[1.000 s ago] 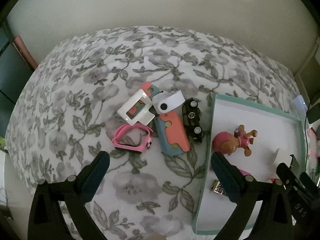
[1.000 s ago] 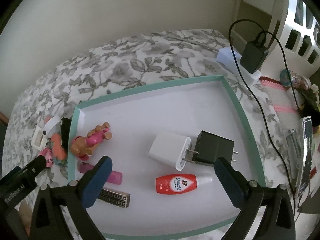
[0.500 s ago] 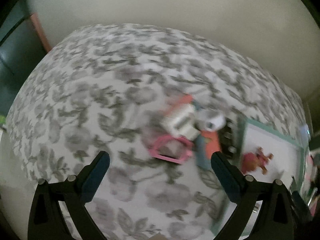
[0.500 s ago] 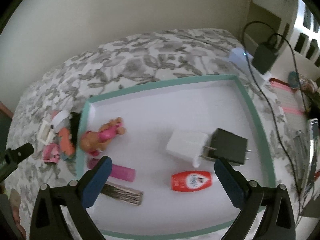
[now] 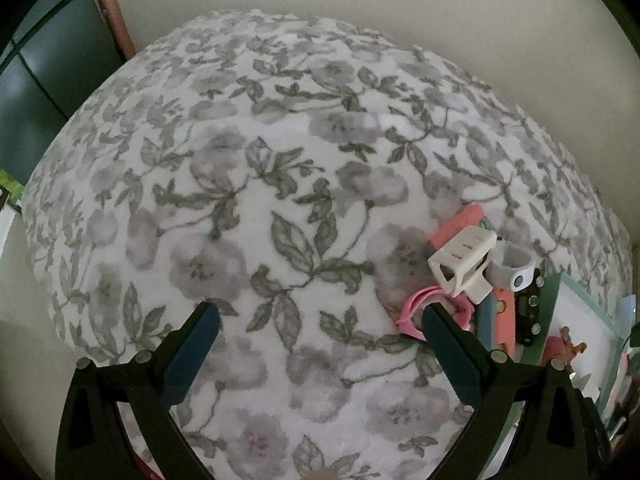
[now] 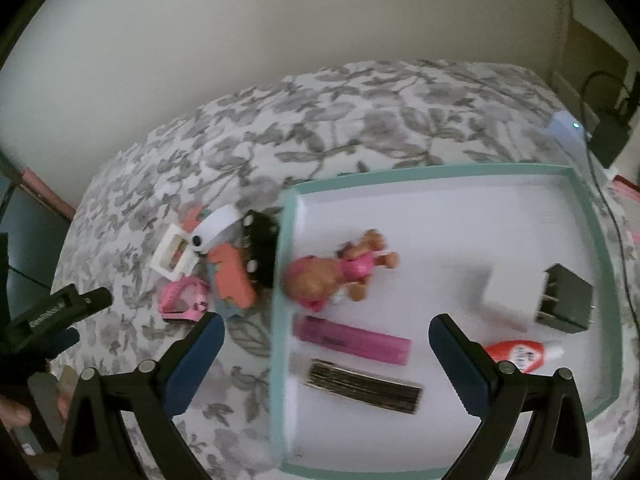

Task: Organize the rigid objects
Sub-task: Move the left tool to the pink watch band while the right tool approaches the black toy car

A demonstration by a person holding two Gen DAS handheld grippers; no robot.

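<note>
- The left gripper (image 5: 316, 322) hangs with its jaws spread wide and nothing between them, low over the flowered bedspread (image 5: 248, 184); a second ago it looked straight down on the pile of small things, which now sits at the right of the left wrist frame.
- Its right finger (image 5: 450, 354) overlaps the pink frame (image 5: 416, 308) in the picture; whether they touch cannot be told.
- Just above the pink frame lie a white clip (image 5: 462, 258) and a white ring (image 5: 514, 268), resting on a coral-and-blue block (image 5: 500, 320), with a black toy car (image 5: 530, 312) beside it against the tray's green rim (image 5: 550, 308).
- The right gripper (image 6: 326, 338) is likewise released and empty, held above the left edge of the tray (image 6: 440, 172); a second ago it hung over the tray's middle, and the pile outside the tray has since come to the centre left of the right wrist frame.
- Between its fingers in that frame lie a pink tube (image 6: 352, 338) and a dark patterned bar (image 6: 364, 386), both inside the tray.
- Above them lies a doll (image 6: 340, 270) in pink.
- At the right of the tray sit a white charger (image 6: 502, 288), blurred, a black charger (image 6: 566, 300) and a red-and-white bottle (image 6: 520, 354).
- The left gripper's black body shows at the lower left of the right wrist frame, with part of a hand (image 6: 14, 412) beneath it.
</note>
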